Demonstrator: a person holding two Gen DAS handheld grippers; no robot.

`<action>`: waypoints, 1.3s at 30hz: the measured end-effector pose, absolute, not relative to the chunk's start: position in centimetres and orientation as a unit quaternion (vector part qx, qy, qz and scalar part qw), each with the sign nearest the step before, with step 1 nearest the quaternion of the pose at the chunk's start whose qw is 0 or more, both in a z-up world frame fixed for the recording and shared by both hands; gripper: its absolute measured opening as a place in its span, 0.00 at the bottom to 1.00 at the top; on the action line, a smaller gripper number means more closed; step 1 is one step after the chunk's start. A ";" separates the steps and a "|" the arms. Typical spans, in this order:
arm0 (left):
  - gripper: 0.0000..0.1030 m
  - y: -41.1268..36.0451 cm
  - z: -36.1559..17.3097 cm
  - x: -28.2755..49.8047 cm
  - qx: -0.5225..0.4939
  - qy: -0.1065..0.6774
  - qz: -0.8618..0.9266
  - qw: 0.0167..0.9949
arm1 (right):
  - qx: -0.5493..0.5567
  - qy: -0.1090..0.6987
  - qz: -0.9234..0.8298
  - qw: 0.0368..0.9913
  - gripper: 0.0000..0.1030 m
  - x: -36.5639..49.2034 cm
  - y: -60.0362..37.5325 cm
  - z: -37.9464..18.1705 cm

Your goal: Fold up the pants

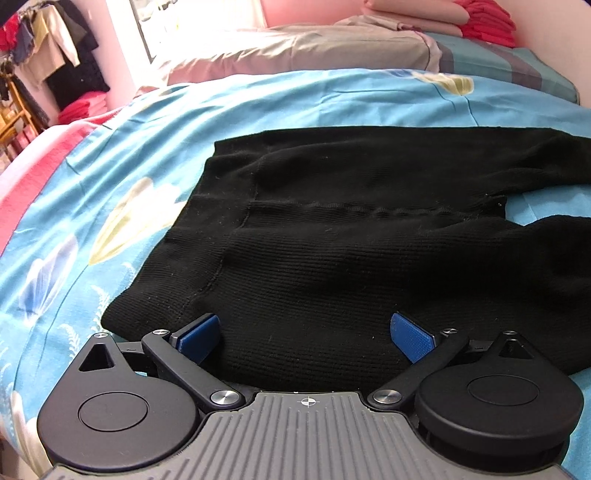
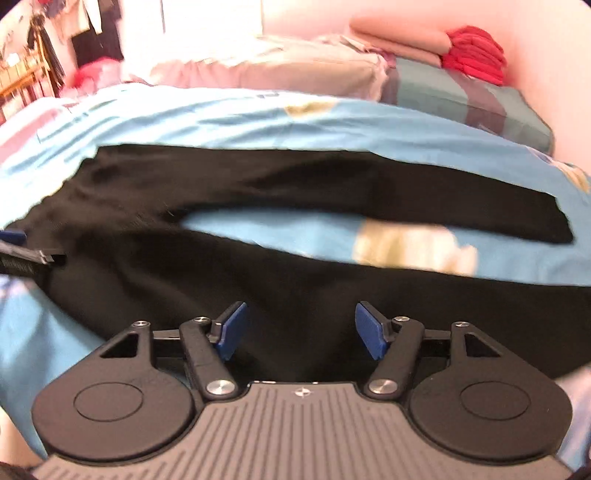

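Black knit pants (image 1: 332, 229) lie flat on a blue flowered bedspread (image 1: 122, 177). The waist end is at the left and the two legs run off to the right. My left gripper (image 1: 306, 334) is open, its blue pads astride the near edge of the waist part. In the right wrist view the pants (image 2: 258, 280) show both legs, spread apart with bedspread between them. My right gripper (image 2: 301, 328) is open over the near leg. The left gripper's tip (image 2: 14, 254) shows at the left edge, over the waist end.
Pillows (image 1: 295, 51) lie at the head of the bed. Folded pink and red cloth (image 1: 480, 22) is stacked at the back right. Hanging clothes (image 1: 48, 51) and a wooden rack are at the far left. A pink blanket (image 1: 44, 147) borders the bedspread's left.
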State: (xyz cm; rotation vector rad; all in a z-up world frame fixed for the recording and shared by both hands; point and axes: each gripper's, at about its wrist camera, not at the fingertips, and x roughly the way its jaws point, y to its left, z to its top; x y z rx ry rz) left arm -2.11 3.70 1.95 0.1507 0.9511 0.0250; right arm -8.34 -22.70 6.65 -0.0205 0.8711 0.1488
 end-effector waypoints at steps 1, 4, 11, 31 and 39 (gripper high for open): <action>1.00 3.8 1.9 -2.1 0.071 0.457 0.011 0.886 | -0.007 0.426 0.075 0.902 0.68 -8.0 -22.2 6.2; 1.00 3.8 1.8 -2.2 0.068 0.456 0.010 0.887 | -0.011 0.444 0.078 0.893 0.68 -7.5 -21.4 4.8; 1.00 4.1 1.6 -2.0 0.065 0.457 0.007 0.887 | -0.012 0.467 0.092 0.880 0.70 -9.6 -22.5 4.3; 1.00 4.0 1.4 -1.4 0.069 0.455 0.016 0.888 | -0.003 0.420 0.076 0.904 0.82 -11.8 -25.9 7.3; 1.00 3.8 1.3 -1.3 0.071 0.458 0.023 0.886 | 0.060 0.423 -0.085 0.900 0.83 -9.5 -34.4 3.9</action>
